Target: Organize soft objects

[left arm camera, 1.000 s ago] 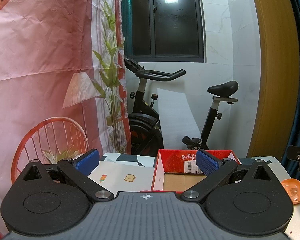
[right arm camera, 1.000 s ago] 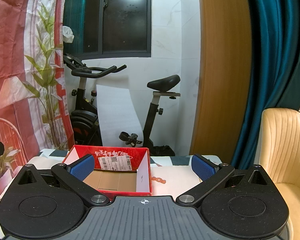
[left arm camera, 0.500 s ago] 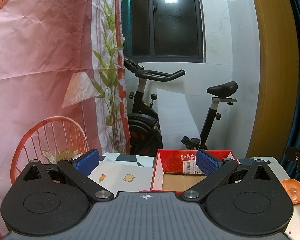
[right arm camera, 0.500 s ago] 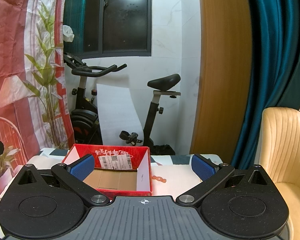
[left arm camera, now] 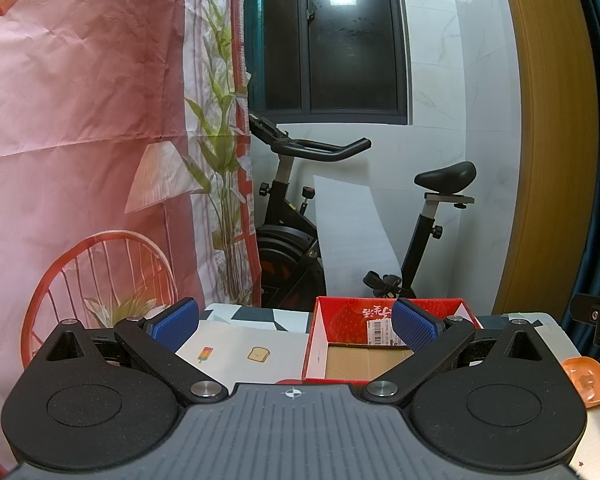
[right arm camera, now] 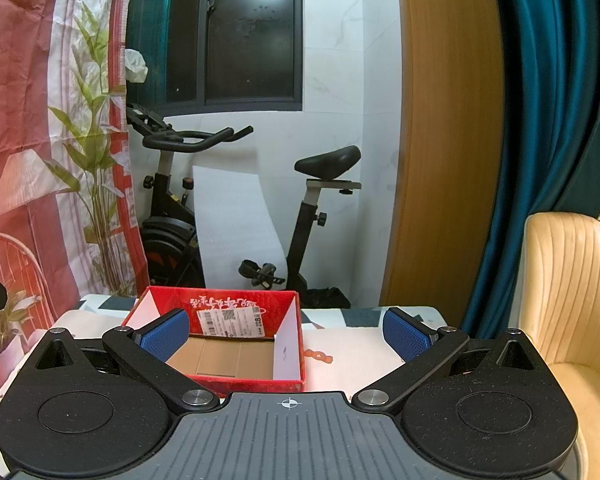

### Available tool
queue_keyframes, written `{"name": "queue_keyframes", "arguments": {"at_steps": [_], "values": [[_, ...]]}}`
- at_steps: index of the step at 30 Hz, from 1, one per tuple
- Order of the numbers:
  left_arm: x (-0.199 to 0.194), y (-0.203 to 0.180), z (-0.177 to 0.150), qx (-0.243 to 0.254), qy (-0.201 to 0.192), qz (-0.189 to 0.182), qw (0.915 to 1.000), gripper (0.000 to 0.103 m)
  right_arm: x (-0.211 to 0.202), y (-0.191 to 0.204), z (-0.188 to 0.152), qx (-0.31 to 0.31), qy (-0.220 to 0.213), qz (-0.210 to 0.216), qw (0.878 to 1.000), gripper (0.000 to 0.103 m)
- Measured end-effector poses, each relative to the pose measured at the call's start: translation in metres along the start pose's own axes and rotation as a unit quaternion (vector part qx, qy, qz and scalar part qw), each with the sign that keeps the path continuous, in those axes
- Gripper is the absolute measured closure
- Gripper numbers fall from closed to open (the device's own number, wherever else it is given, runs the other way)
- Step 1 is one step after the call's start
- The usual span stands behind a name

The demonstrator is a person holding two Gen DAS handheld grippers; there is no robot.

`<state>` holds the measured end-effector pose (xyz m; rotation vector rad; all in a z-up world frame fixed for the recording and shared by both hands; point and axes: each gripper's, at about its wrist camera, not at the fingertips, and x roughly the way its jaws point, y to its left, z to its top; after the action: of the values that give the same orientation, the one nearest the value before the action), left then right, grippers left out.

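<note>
I hold the left gripper (left arm camera: 294, 326) and right gripper (right arm camera: 286, 334) spread wide, grasping nothing, above the table (right arm camera: 352, 354); the red box (right arm camera: 220, 378) sits empty. No soft objects visible; I expect light, squashy items, best pinched mid-body.

Open box ahead, bare desk beside it

The box (right arm camera: 220, 344) stands open-topped, its walls the only barrier; desk (left arm camera: 236, 344) to its left lies flat and passable.

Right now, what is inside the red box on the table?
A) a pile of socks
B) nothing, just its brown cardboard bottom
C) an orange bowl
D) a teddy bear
B: the right wrist view looks down into the red box and shows only bare brown cardboard floor, with a shipping label on its back wall.
</note>
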<state>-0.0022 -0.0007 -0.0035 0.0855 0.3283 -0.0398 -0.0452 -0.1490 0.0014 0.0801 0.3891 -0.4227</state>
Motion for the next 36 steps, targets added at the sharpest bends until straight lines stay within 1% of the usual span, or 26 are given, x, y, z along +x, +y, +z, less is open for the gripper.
{"name": "queue_keyframes", "arguments": {"at_steps": [7, 10, 14, 16, 18, 22, 25, 29, 33, 36], "values": [[0.001, 0.003, -0.002, -0.005, 0.002, -0.006, 1.0, 0.0, 0.001, -0.001, 0.0, 0.002, 0.0, 0.0, 1.0, 0.0], [0.003, 0.004, -0.004, -0.006, 0.004, -0.006, 1.0, 0.0, 0.0, -0.003, -0.002, 0.008, -0.006, 0.015, 1.0, 0.0], [0.005, 0.007, -0.008, -0.013, -0.001, -0.011, 0.9999, 0.0, 0.001, -0.002, -0.021, 0.011, -0.022, 0.047, 0.999, 0.0], [0.009, 0.011, -0.011, -0.021, 0.002, -0.012, 0.9997, 0.0, 0.002, -0.003, -0.027, 0.011, -0.024, 0.047, 0.999, 0.0], [0.014, 0.016, -0.015, -0.029, 0.005, -0.008, 0.9995, 0.0, 0.008, -0.005, -0.037, 0.014, -0.019, 0.056, 0.998, 0.0], [0.028, 0.023, -0.028, -0.033, 0.016, -0.002, 0.9993, 0.0, 0.022, -0.012, -0.051, 0.039, -0.006, 0.077, 0.996, 0.0], [0.037, 0.025, -0.041, -0.024, 0.031, 0.0, 0.9992, 0.0, 0.04, -0.013, -0.061, 0.044, 0.012, 0.074, 0.996, 0.0], [0.053, 0.022, -0.06, -0.002, 0.05, -0.007, 0.9987, 0.0, 0.061, -0.01, -0.083, 0.036, 0.037, 0.07, 0.996, 0.0], [0.072, 0.02, -0.079, -0.004, 0.072, -0.025, 0.9971, 0.0, 0.082, -0.005, -0.105, 0.024, 0.072, 0.084, 0.994, 0.0], [0.084, 0.018, -0.093, -0.005, 0.092, -0.025, 0.9954, 0.001, 0.095, 0.002, -0.117, 0.003, 0.096, 0.084, 0.992, 0.0]]}}
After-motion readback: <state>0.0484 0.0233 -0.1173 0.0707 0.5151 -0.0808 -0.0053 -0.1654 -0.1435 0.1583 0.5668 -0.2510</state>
